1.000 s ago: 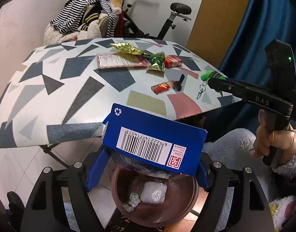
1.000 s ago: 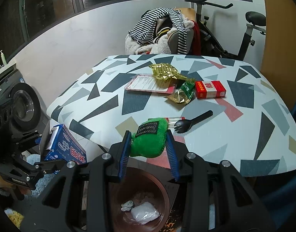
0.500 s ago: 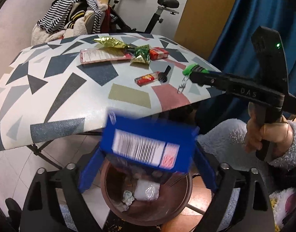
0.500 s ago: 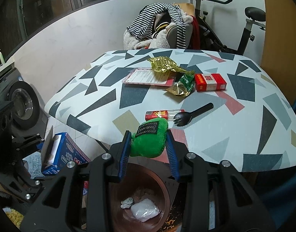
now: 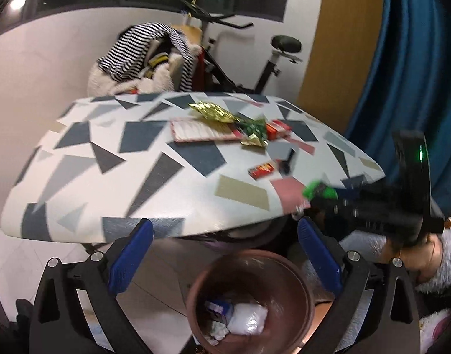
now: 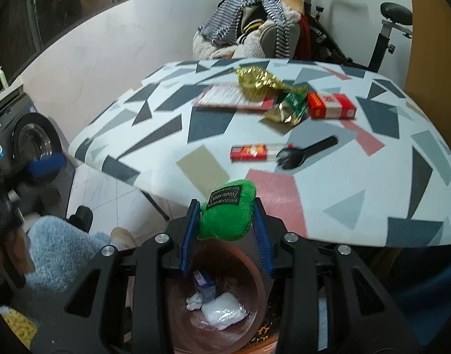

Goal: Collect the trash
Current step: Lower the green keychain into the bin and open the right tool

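Below both of my grippers stands the brown bin [image 6: 256, 292], on the floor just off the near edge of the patterned table [image 6: 172, 135]. That table is the biggest thing before me, and the uncollected litter lies on its far half: a flat printed card [image 6: 225, 98], a gold foil wrapper [image 6: 256, 81] across its corner, a green-and-gold snack bag [image 6: 287, 109], a red carton [image 6: 330, 105], a black plastic spork [image 6: 306, 152] and a small red packet [image 6: 249, 152].

My right gripper [image 6: 227, 221] is clenched on a green plush pouch [image 6: 227, 215], directly over the bin's mouth. It looks soft and light, bulging between my pads, so I judge it will drop cleanly once I let go.

My left gripper [image 5: 224, 258] is opening, its jaws wide with nothing between them, also above the bin. Inside lie a blue box [image 5: 218, 308], a white plastic bag [image 5: 249, 321] and a crumpled scrap [image 5: 219, 329].

For what comes after, the foil wrapper and snack bag seem weightless and crinkly, likely to slip, so I would pinch a raised fold. The carton is stiff; across its short sides seems best. The spork is thin and hard; I would take it by the handle.
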{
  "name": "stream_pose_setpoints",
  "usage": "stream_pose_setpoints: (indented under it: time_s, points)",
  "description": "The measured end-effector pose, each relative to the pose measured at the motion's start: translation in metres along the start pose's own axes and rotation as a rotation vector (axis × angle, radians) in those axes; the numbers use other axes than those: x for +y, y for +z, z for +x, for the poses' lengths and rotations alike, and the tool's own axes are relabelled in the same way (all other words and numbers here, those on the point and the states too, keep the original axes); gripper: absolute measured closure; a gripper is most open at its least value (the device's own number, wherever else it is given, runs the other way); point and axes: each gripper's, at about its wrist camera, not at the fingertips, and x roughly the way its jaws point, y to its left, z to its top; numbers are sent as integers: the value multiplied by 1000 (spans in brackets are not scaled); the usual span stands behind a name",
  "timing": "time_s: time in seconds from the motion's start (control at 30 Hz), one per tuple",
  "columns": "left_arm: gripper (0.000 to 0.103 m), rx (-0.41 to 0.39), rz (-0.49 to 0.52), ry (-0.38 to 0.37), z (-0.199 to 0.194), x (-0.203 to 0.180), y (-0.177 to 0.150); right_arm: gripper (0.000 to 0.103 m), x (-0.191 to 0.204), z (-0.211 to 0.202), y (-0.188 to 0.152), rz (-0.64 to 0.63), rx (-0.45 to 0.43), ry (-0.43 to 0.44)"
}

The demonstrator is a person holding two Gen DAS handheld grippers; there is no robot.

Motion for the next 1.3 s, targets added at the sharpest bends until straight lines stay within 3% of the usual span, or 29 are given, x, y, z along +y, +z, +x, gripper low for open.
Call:
stream_pose_setpoints:
  time_s: [0.2,0.53,1.0,1.03,1.3]
  points:
    - [7,-38,-51,41,-9,13,-1,65,9,14,-17,-35,31,7]
    - [6,-56,-109,112,-12,25,-7,64,56,34,-35,-285,98,-7]
    - [6,-42,-136,149,-10,33,-13,62,59,47,-38,-281,124,-31]
    - [6,-41,-138,150,-10,34,-13,60,58,47,-38,-278,123,-35]
    - [6,-38,-138,155,-9,35,-14,10,47,41,-32,-227,77,-62]
